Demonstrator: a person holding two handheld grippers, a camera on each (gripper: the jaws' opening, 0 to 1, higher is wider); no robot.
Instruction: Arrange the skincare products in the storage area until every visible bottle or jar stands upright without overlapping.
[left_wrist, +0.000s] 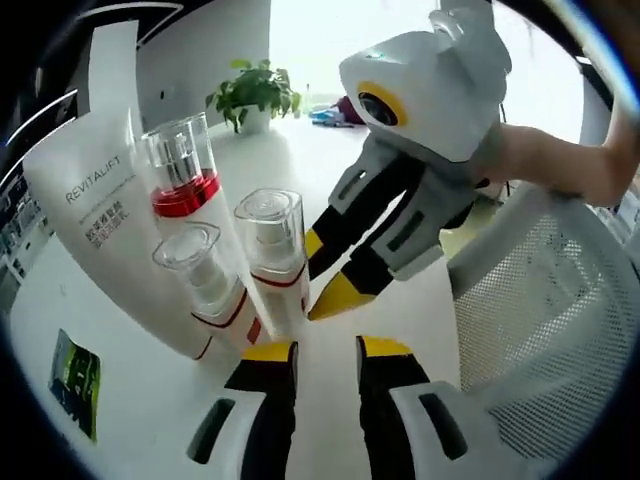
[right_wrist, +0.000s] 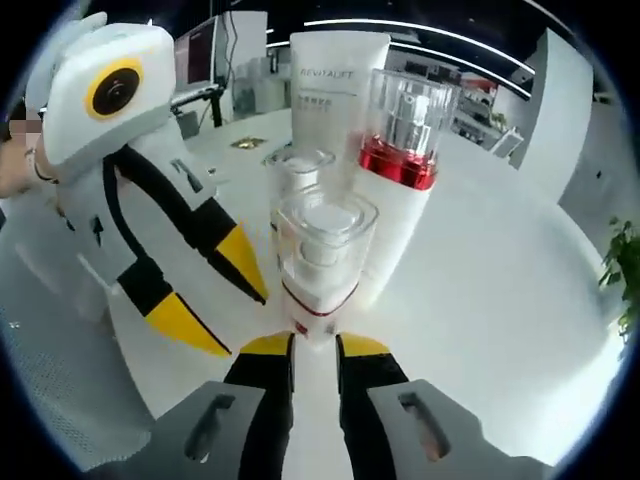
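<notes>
— What did the grippers look like?
— Each left gripper and right gripper jaw was black with a yellow tip — the bodies white, with yellow-ringed housings and dark side slots.

On the white table stand 4 skincare products: 1 white tube printed REVITALIFT, 1 tall bottle with a red band under a clear cap, and 2 shorter pump bottles with clear caps and thin red lines. There is also 1 green packet, 1 potted plant and 1 white mesh chair back. 2 grippers show, the left and the right.
</notes>
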